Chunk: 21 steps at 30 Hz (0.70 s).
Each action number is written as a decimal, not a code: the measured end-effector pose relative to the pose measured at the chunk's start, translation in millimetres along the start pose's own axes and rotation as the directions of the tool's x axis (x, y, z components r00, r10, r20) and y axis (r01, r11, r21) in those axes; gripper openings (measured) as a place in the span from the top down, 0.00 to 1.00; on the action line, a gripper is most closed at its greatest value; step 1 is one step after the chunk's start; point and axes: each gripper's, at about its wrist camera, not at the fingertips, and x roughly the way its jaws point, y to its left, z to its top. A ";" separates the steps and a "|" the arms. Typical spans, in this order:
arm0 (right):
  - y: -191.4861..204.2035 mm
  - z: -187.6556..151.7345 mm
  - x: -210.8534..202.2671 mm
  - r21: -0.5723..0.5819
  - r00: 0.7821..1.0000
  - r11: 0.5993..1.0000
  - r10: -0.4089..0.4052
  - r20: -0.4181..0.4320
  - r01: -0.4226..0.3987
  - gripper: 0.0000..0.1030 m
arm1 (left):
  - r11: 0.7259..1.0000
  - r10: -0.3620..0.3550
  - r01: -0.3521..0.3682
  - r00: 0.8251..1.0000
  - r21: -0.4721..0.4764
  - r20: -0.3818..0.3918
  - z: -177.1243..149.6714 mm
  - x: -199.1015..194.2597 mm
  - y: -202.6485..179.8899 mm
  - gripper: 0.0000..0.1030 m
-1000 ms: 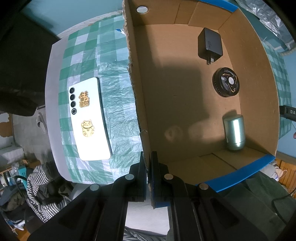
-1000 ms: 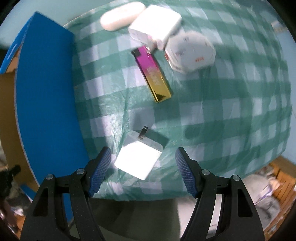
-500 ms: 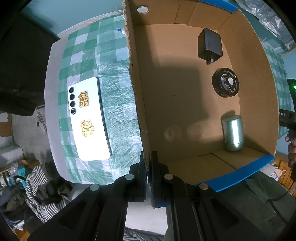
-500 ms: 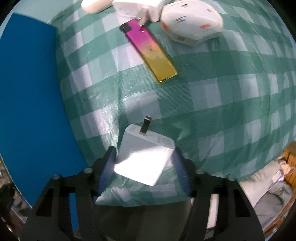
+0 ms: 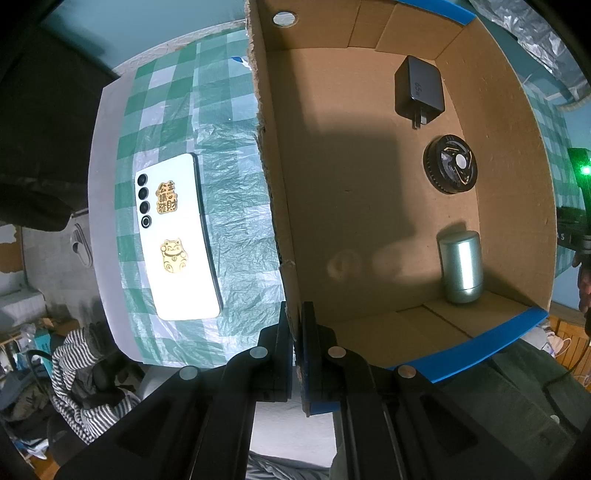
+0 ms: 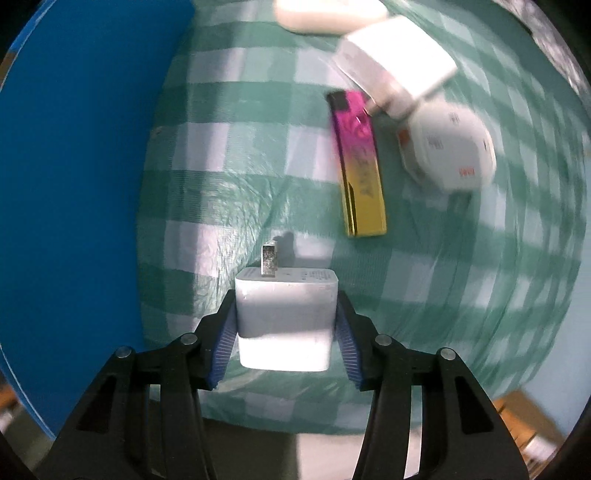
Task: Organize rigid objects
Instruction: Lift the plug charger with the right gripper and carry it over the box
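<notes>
My right gripper (image 6: 286,325) is shut on a white charger plug (image 6: 286,317), prongs pointing away, lifted a little over the green checked cloth. Beyond it lie a pink-and-gold lighter (image 6: 360,166), a white hexagonal box (image 6: 447,151), another white charger (image 6: 395,70) and a white oval case (image 6: 328,14). My left gripper (image 5: 295,332) is shut on the near left wall of the cardboard box (image 5: 273,184). Inside the box sit a black charger (image 5: 419,90), a black round disc (image 5: 450,169) and a pale green cylinder (image 5: 461,266).
A white phone (image 5: 177,240) with gold stickers lies on the cloth left of the box. The box's blue outer side (image 6: 74,166) fills the left of the right wrist view. The table edge runs close below the phone.
My right gripper moved in over the white charger plug, closed on it and raised it from the cloth. The left gripper has stayed clamped on the box wall.
</notes>
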 end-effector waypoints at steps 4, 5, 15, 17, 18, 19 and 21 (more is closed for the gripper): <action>3.7 2.7 -4.2 -0.059 1.000 0.998 -0.021 0.012 0.021 0.52 | 1.000 0.002 -0.002 1.000 0.002 -0.002 0.1 -0.2 -0.2 0.96; 5.9 2.5 -3.6 -0.059 1.000 0.998 -0.018 0.012 0.019 0.52 | 1.000 0.003 -0.003 1.000 0.001 -0.003 0.2 -0.2 -0.1 0.96; -3.5 -4.4 6.9 -0.048 1.000 0.999 -0.008 0.008 0.008 0.52 | 1.000 0.004 -0.004 1.000 -0.007 -0.003 0.2 -0.6 -0.2 0.96; -5.3 -3.7 0.1 -0.046 1.000 0.999 0.005 0.008 -0.005 0.52 | 1.000 0.003 -0.003 1.000 -0.008 -0.003 0.4 -0.7 0.3 0.96; -5.7 -3.5 -5.1 -0.048 1.000 0.999 0.008 0.012 -0.007 0.52 | 1.000 0.004 -0.004 1.000 -0.009 -0.003 0.4 -0.6 0.2 0.96; -5.5 -3.6 -9.3 -0.054 1.000 0.999 0.009 0.014 -0.009 0.52 | 1.000 0.005 -0.005 1.000 -0.009 -0.003 0.5 -0.6 0.1 0.96; -4.6 -2.1 -18.3 -0.064 1.000 0.998 0.016 0.015 -0.015 0.52 | 1.000 0.006 -0.006 1.000 -0.010 -0.004 0.9 -0.5 -0.4 0.96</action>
